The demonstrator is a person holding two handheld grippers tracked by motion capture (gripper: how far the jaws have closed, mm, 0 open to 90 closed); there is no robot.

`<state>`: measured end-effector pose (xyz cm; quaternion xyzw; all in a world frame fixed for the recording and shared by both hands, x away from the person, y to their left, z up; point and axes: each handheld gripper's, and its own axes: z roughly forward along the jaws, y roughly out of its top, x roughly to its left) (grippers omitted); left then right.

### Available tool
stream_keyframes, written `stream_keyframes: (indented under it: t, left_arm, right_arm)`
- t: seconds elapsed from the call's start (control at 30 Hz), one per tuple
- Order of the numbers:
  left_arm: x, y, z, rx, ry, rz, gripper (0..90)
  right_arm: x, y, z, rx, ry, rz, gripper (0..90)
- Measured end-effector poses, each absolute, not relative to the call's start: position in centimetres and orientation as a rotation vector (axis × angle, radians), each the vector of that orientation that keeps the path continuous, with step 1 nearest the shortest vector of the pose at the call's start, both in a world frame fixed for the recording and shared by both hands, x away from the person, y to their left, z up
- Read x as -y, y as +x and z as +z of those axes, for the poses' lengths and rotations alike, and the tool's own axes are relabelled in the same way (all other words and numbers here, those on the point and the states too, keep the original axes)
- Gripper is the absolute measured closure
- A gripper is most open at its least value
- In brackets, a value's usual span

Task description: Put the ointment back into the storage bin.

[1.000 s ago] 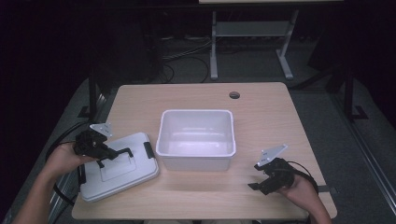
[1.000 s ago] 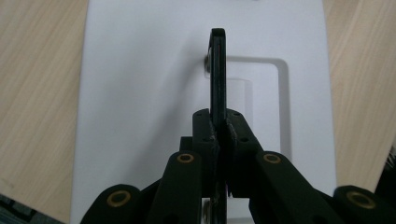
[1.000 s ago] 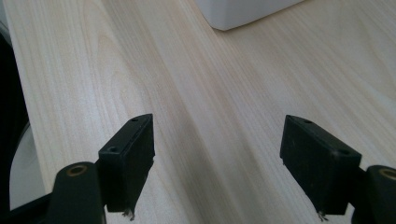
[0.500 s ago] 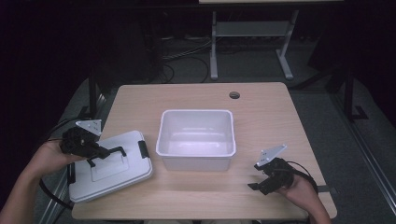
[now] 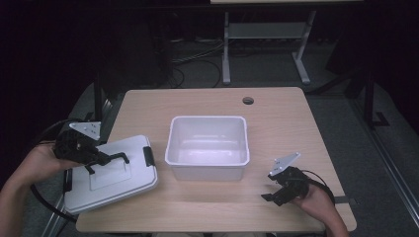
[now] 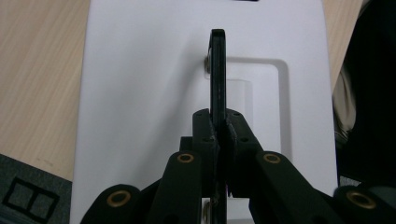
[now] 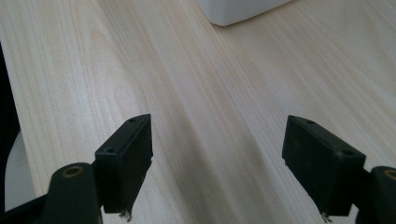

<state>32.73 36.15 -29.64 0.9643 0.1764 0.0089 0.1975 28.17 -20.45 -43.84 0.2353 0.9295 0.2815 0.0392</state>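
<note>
A white lid with a black handle hangs tilted over the table's front left corner, its left part past the edge. My left gripper is shut on that handle. In the left gripper view the jaws pinch the thin black handle above the white lid. An open white box stands empty at the table's middle. My right gripper rests near the front right, open. In the right gripper view its jaws stand wide apart over bare wood, with the box corner far ahead.
The wooden table has a round cable hole at the back. Behind it stand a metal rack's legs and loose cables on the dark floor. A metal frame runs along the right side.
My left gripper has risen and drawn left with the lid by its handle; the lid now tilts and overhangs the table's left edge. The right gripper has stayed put.
</note>
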Motion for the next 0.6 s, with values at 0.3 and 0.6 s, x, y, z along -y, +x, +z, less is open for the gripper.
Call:
stream_keyframes:
  t: [0.3,0.6]
  left_arm:
    - [-35.7,32.6,-26.8,-0.442,2.683,0.035,84.1]
    - [-35.1,32.7,-24.8,-0.413,2.671,0.060,84.1]
  right_arm:
    - [20.5,28.2,-43.9,-2.845,0.737,0.874,23.8]
    - [20.6,28.2,-43.9,-2.845,0.741,0.880,23.8]
